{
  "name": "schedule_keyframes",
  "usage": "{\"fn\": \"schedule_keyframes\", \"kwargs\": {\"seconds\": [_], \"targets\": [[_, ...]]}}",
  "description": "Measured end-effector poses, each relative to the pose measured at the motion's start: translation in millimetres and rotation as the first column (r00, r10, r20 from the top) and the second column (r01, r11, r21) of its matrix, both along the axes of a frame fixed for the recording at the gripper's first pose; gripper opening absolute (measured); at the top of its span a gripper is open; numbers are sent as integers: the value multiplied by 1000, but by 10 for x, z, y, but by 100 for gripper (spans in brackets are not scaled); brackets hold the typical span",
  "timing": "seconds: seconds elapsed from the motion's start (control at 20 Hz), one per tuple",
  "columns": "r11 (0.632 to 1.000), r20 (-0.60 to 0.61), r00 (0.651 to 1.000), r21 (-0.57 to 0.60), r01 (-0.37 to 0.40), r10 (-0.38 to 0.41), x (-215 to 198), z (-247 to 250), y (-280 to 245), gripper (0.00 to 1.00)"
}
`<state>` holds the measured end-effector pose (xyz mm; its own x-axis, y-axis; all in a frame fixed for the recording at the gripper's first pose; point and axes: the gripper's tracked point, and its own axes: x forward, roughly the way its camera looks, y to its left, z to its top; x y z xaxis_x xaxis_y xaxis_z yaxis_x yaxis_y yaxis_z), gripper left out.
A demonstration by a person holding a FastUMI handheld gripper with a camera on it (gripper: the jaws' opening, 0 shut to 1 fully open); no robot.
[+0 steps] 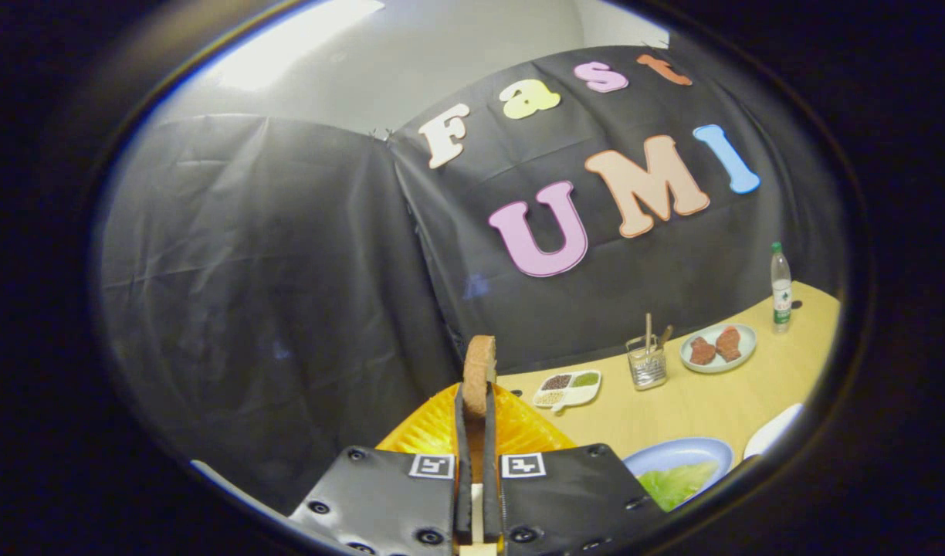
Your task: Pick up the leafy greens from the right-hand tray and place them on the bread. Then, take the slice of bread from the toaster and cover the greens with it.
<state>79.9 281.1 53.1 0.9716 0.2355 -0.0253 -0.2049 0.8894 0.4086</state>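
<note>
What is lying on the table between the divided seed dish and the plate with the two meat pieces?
A clear holder with sticks, in the gripper view.

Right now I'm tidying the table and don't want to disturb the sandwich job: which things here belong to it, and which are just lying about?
Part of the job:
- slice of bread, clamped upright between the tongs
- leafy greens on the blue plate

Lying about:
- divided seasoning dish
- utensil holder
- plate of meat
- bottle
- orange basket
</note>
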Motion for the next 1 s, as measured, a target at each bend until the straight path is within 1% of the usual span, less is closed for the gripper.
{"fn": "schedule_keyframes", "kwargs": {"seconds": [0.15, 0.3, 0.45, 0.55, 0.7, 0.8, 0.85, 1.0], "targets": [[998, -10, 998, 42, 56, -55, -159, -105, -406, 8], [990, -52, 994, 93, 104, -99, -270, -332, -767, 8], [978, -139, 986, 170, 120, -97, -328, -690, -973, 8], [967, -191, 976, 210, 144, -104, -340, -954, -1110, 8], [952, -292, 951, 248, 178, -102, -301, -1419, -1228, 8], [949, -342, 934, 245, 197, -105, -281, -1679, -1281, 8], [950, -357, 927, 231, 212, -120, -272, -1769, -1329, 8], [956, -390, 905, 156, 248, -171, -284, -1984, -1480, 8]]}}
